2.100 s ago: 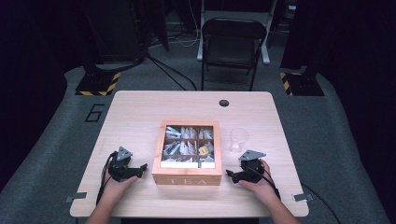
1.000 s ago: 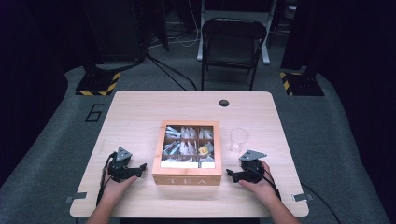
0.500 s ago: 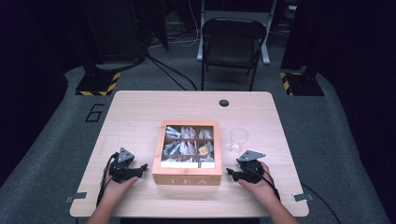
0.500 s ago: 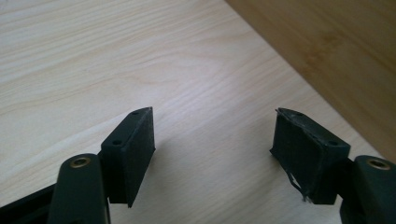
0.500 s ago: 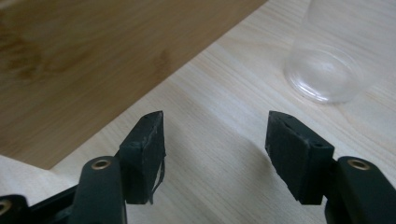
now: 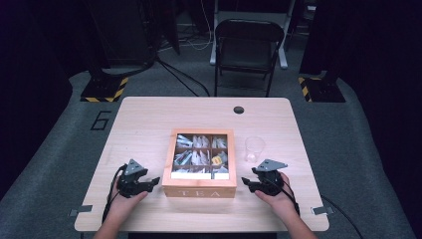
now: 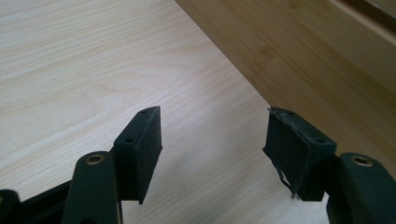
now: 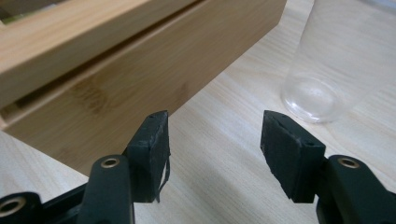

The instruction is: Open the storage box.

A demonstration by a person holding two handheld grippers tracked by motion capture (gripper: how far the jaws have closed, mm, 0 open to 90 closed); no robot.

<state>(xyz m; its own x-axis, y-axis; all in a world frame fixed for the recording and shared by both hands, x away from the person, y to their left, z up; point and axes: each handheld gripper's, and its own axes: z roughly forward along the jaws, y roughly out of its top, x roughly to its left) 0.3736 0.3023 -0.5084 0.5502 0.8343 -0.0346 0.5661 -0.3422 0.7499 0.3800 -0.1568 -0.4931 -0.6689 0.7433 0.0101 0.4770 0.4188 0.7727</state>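
**Wooden tea box flanked by two half-spread grippers**

Wood dominates the scene: a pale table (image 6: 149, 124) carries a bamboo tea box (image 6: 200, 190) near its front edge, the word TEA on the side facing the person. Through the lid, compartments with paper sachets show. A clear plastic cup (image 6: 254, 149) stands just beside the box's right rear corner, apart from it.

The left gripper (image 6: 153, 182) sits low at the box's left side, its tips pointing at the wall. Its jaws have just been closing, yet in the left gripper view (image 7: 212, 140) they stand apart with only bare tabletop between them; the box wall (image 7: 303, 51) lies just beyond the pad (image 7: 292, 149) on that side.

The right gripper (image 6: 247, 182) mirrors it at the box's right side. Its jaws have also just been closing; in the right gripper view (image 8: 215, 149) they gape with nothing between, the box (image 8: 121, 79) ahead on one side, the cup (image 8: 327, 70) on the other.
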